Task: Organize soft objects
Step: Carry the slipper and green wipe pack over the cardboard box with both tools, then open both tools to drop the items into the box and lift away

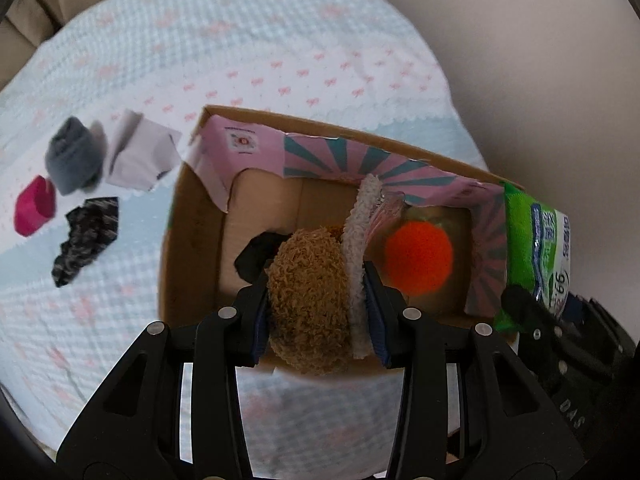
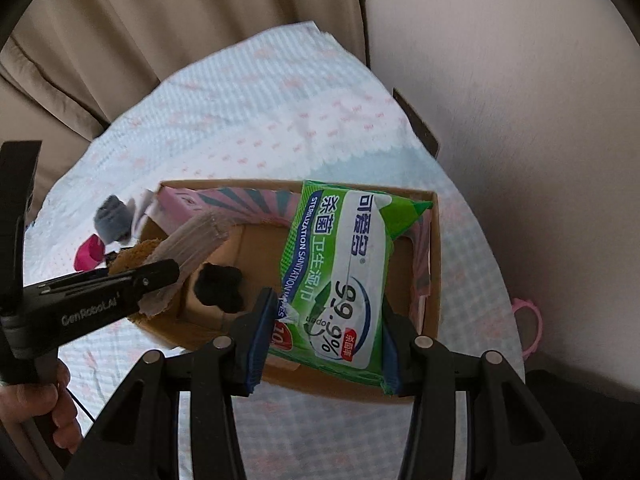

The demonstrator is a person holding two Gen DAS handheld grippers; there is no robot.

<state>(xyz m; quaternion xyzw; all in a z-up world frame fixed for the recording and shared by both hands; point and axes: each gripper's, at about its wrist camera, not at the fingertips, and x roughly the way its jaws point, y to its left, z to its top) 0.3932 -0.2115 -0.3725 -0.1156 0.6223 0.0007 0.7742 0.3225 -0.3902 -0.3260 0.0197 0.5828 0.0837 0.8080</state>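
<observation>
An open cardboard box [image 1: 188, 220] with pink patterned inner flaps sits on the bed. My left gripper [image 1: 320, 312] is shut on a brown fuzzy plush with a pale towel strip [image 1: 308, 300], held over the box's near edge. An orange plush ball [image 1: 418, 258] and a black soft item [image 1: 256, 256] lie inside the box. My right gripper [image 2: 324, 340] is shut on a green pack of wet wipes [image 2: 344, 272], held above the right half of the box [image 2: 434, 264]. The left gripper [image 2: 120, 284] with its plush shows at the left of the right wrist view.
On the bedspread [image 1: 280, 40] left of the box lie a grey rolled sock [image 1: 74, 156], a white cloth [image 1: 140, 156], a magenta item [image 1: 34, 206] and a black patterned cloth [image 1: 86, 236]. A wall [image 2: 520, 80] runs along the right, curtains [image 2: 160, 20] behind. A pink ring [image 2: 530, 326] lies at the bed's right edge.
</observation>
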